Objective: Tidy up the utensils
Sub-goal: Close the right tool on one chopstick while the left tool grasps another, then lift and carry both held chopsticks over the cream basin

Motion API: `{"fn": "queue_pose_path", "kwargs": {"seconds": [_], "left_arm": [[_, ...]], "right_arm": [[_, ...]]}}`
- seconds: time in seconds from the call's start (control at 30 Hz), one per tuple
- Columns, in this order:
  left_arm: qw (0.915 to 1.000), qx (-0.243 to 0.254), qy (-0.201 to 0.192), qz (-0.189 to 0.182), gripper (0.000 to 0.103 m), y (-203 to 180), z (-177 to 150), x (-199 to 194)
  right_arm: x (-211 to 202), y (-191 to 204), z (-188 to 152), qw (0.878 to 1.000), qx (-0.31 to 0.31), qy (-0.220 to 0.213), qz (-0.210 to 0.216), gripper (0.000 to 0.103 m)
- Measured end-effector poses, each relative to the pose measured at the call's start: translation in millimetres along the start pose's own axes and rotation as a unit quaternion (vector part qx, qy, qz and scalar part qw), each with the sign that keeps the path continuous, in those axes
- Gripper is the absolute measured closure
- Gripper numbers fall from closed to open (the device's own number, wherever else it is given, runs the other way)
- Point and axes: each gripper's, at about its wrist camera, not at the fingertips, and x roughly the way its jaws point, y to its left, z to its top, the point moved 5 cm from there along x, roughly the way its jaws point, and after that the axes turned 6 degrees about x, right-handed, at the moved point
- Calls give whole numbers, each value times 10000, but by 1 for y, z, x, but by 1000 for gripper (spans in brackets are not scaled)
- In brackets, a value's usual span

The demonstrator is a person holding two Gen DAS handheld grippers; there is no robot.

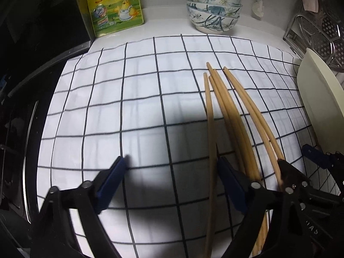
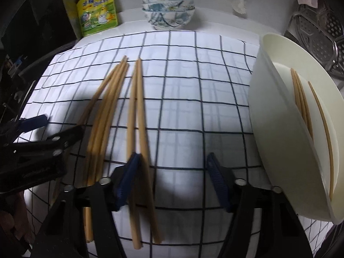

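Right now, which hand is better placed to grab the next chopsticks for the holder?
Probably right: the right gripper has a chopstick pair against one of its fingers, and the cream holder is beside it. The left gripper straddles bare cloth.

White counter; checked cloth spread over it, bearing loose chopsticks. Stacked bowls, yellow pouch behind.

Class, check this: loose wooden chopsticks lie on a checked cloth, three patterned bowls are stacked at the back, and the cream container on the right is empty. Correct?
Not quite. The cream container is not empty: the right wrist view shows chopsticks inside it. The loose chopsticks, checked cloth and stacked bowls are as stated.
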Motion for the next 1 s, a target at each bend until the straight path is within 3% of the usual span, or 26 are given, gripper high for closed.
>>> {"fn": "queue_pose_path", "kwargs": {"seconds": [0.13,0.17,0.2,0.23,0.43,0.57,1.0], "left_arm": [[9999,113,-63,-87,60,-6,6,-4],[9998,132,-58,-127,75,-6,7,-5],[9998,137,-45,-156,90,-7,7,-6],[9997,134,-14,-208,95,-6,7,-6],[9990,54,192,-409,96,-1,1,-10],[9988,108,200,-428,96,0,-1,-23],[9966,381,-393,-614,96,-29,37,-89]], "right_arm": [[-1,9,2,9998,-152,-16,99,67],[0,9,3,9998,-151,2,135,75],[0,9,4,9998,-147,13,134,92],[0,9,5,9998,-124,43,150,94],[-6,-3,6,9970,504,188,549,97],[-25,-2,7,9961,589,80,651,97],[-104,-21,30,9917,722,-614,869,97]]}}
